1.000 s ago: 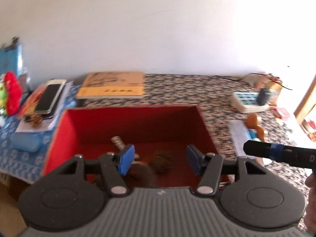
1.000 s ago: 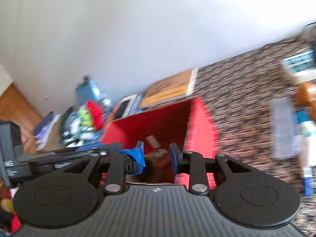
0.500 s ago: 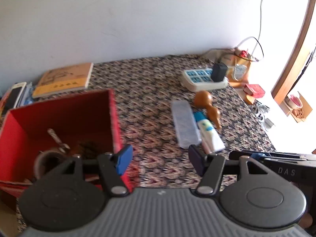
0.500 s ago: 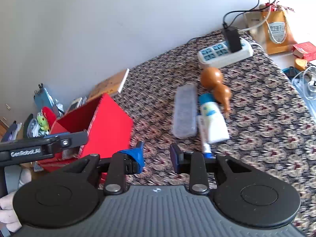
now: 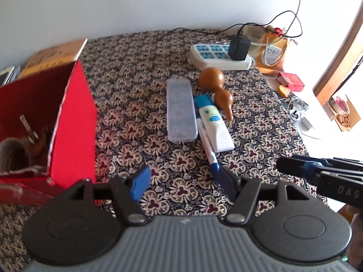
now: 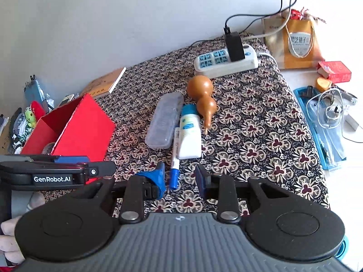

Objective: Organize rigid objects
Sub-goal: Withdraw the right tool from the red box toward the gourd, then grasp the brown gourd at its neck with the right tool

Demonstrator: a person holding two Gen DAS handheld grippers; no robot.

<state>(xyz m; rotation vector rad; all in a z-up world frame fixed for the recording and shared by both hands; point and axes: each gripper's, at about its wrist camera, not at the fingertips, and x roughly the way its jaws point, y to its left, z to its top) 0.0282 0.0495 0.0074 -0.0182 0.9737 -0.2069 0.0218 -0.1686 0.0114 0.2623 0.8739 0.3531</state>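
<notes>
A red box (image 5: 74, 122) (image 6: 84, 127) stands at the left on the patterned cloth, with a tape roll (image 5: 11, 156) and small items inside. In the middle lie a clear plastic case (image 5: 180, 108) (image 6: 164, 120), a white tube with a blue cap (image 5: 213, 122) (image 6: 189, 133), a blue-capped pen (image 5: 209, 149) (image 6: 174, 163) and a brown gourd (image 5: 217, 86) (image 6: 203, 95). My left gripper (image 5: 183, 179) is open and empty, just short of the pen's tip. My right gripper (image 6: 181, 176) is open and empty, with the pen's cap between its fingers' line.
A white power strip (image 5: 217, 56) (image 6: 226, 61) with a black adapter lies at the back. A book (image 6: 106, 83) lies behind the box. A yellow bag (image 6: 297, 43), a red packet (image 6: 334, 71) and a blue tray (image 6: 324, 122) sit at the right, past the cloth's edge.
Both grippers have swung right, away from the red box's inside toward the objects in the middle of the cloth. Both stay open and empty.
</notes>
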